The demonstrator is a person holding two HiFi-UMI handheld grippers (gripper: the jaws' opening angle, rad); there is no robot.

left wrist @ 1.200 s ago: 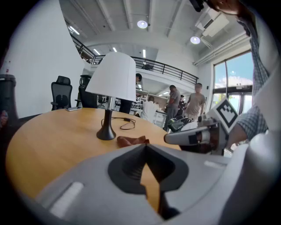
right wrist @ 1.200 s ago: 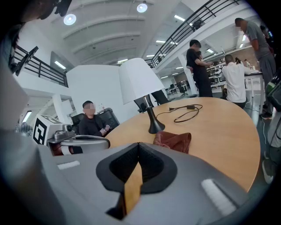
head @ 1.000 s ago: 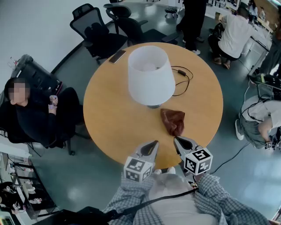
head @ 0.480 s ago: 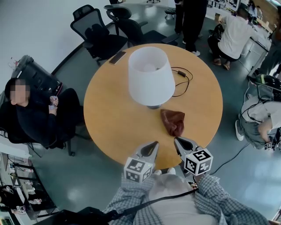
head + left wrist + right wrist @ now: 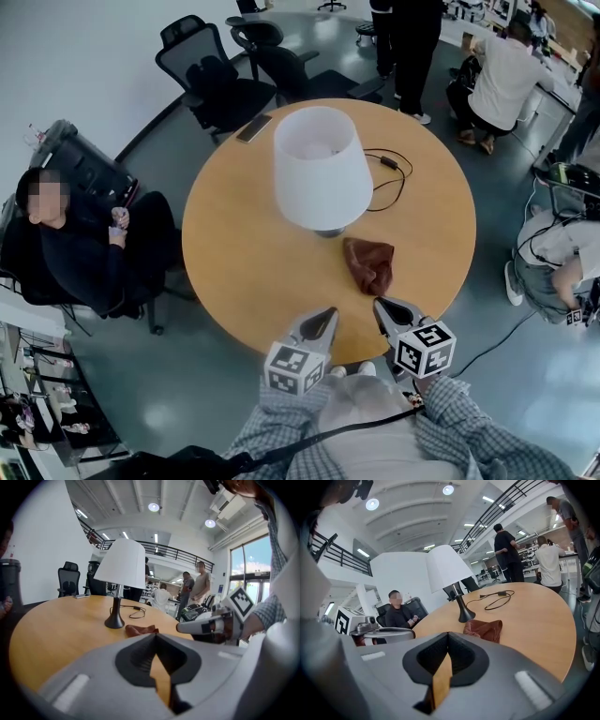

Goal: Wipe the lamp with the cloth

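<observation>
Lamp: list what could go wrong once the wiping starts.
1. The lamp has a wide shade on a small base; a sideways push with the cloth may tip it.
2. The cord lies looped on the table beside it; shifting the lamp could snag it.
3. The cloth lies crumpled; a shallow pinch may drop it.

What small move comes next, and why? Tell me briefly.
Probably open the right gripper and ease it forward to the cloth. Both it and the left gripper are shut and empty at the near edge of the table, and the cloth lies crumpled just ahead of it, beside the lamp.
</observation>
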